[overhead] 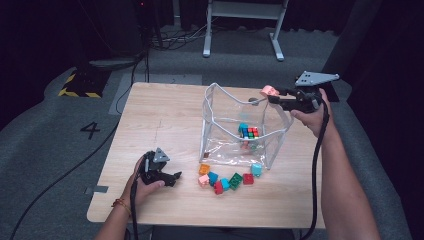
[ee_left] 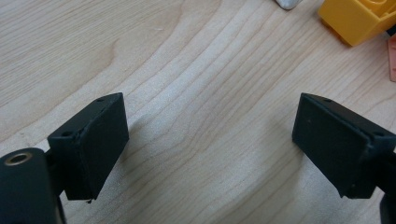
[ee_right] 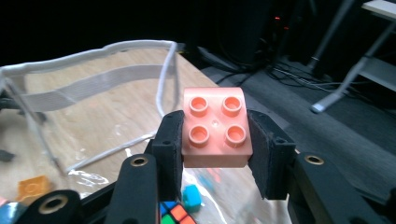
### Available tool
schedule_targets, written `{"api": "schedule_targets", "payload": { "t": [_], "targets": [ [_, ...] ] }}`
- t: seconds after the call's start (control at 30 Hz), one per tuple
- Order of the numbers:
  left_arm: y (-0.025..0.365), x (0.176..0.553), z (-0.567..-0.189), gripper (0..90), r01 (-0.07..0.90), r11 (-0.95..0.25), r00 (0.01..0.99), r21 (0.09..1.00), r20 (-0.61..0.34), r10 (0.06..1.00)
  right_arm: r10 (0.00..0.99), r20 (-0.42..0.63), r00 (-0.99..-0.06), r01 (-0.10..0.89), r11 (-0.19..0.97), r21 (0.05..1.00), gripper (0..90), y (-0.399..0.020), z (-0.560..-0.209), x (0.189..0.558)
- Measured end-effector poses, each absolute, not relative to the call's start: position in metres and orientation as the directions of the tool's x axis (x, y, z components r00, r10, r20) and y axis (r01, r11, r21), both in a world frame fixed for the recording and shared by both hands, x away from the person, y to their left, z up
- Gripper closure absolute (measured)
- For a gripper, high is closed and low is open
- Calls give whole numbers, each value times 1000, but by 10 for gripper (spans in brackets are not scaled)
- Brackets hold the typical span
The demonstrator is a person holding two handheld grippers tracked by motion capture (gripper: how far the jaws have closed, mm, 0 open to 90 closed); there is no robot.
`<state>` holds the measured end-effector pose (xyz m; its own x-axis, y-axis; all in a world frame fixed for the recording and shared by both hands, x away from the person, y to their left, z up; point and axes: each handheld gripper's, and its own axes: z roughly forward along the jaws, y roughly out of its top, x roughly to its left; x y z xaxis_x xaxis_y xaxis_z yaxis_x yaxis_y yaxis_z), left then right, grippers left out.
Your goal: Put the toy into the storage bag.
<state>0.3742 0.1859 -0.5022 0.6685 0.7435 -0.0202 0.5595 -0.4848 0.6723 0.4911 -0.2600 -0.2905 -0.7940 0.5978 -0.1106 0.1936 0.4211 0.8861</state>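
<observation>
A pink four-stud brick (overhead: pixel 269 90) is clamped between the jaws of my right gripper (overhead: pixel 272 96), which hangs over the back right corner of the clear plastic bag (overhead: pixel 210 115). In the right gripper view the pink brick (ee_right: pixel 215 128) sits studs toward the camera, with the right gripper (ee_right: pixel 215 140) shut on its two sides above the bag's white rim (ee_right: pixel 93 51). My left gripper (overhead: pixel 176 176) rests on the table at the front left. Its jaws stand wide apart over bare wood, so the left gripper (ee_left: pixel 210 140) is open and holds nothing.
A colour cube (overhead: pixel 250 132) and a teal brick (overhead: pixel 243 127) lie inside the bag. Several loose bricks lie in front of the bag, among them an orange one (overhead: pixel 204 169), a green one (overhead: pixel 235 180) and a red one (overhead: pixel 248 178). An orange brick (ee_left: pixel 357 18) lies beyond the left jaws.
</observation>
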Motion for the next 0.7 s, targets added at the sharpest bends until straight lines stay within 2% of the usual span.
{"api": "schedule_targets", "payload": {
  "t": [0.33, 0.7],
  "targets": [
    [186, 374, -502, 109, 559, -485, 669, 672, -19, 743, 468, -134, -874, 158, 532, 832, 591, -239, -300, 496],
    [186, 374, -502, 108, 556, -489, 674, 672, -21, 738, 341, -142, -929, 164, 725, 669, 591, -221, -315, 504]
  ]
}}
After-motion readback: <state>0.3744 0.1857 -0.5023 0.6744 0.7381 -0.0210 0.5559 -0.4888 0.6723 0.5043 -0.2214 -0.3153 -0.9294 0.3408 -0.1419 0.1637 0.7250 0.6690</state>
